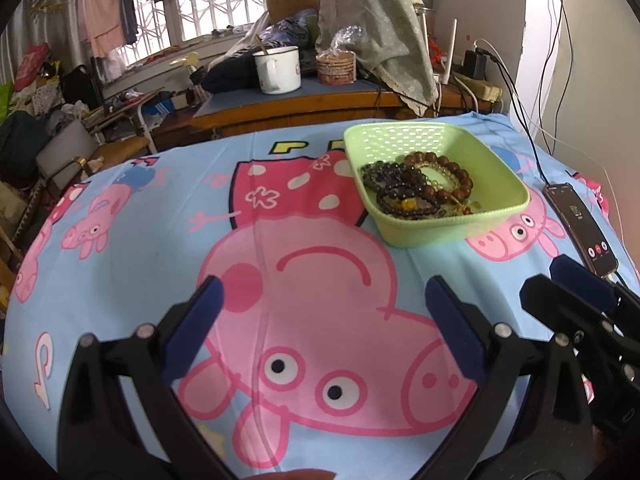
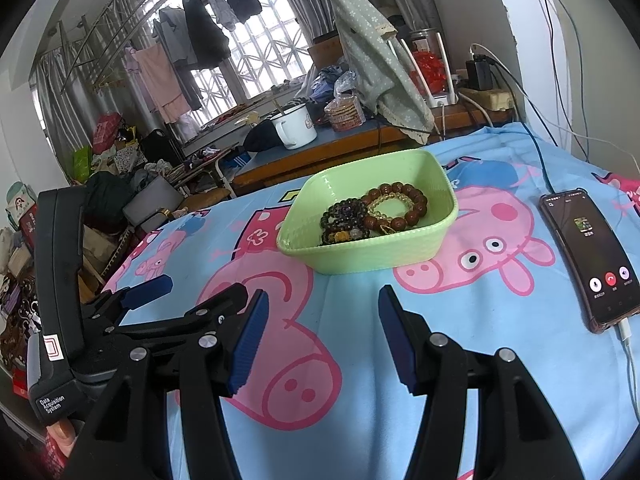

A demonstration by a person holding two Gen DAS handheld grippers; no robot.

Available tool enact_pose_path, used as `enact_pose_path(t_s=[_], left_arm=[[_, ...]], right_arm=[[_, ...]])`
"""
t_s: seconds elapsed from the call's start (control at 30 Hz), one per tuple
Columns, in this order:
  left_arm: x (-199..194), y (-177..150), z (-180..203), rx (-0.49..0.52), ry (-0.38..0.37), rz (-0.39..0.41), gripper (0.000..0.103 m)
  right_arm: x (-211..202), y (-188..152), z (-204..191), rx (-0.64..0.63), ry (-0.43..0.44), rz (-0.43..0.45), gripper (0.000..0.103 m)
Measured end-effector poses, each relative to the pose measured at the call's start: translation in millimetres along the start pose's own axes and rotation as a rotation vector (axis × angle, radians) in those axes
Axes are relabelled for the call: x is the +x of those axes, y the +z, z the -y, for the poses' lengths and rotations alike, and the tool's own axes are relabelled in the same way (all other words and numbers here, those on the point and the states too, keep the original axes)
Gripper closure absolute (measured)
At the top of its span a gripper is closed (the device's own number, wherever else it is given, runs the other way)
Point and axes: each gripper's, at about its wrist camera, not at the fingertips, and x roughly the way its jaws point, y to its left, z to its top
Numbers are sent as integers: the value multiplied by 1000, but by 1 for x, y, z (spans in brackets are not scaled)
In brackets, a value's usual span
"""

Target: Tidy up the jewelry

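The left gripper (image 1: 322, 294) is held above the cartoon-pig sheet (image 1: 160, 216) with its blue-padded fingers (image 1: 454, 320) spread wide, and nothing is held or touched between them. The right gripper (image 2: 320, 304) is likewise kept over the sheet, its fingers (image 2: 250, 340) parted about halfway and empty. The beaded bracelets (image 2: 372, 216) are piled inside the green basket (image 2: 360, 258), which is set on the sheet beyond both grippers, with a smartphone (image 2: 592, 256) laid flat well apart to its right.
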Motion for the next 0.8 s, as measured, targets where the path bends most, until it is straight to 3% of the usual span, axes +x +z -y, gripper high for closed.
enact_pose_path(t_s=[0.8], left_arm=[[2,-6,-5,-7,6,-4,6]], right_arm=[[-2,1,1,16,-2,2,75]])
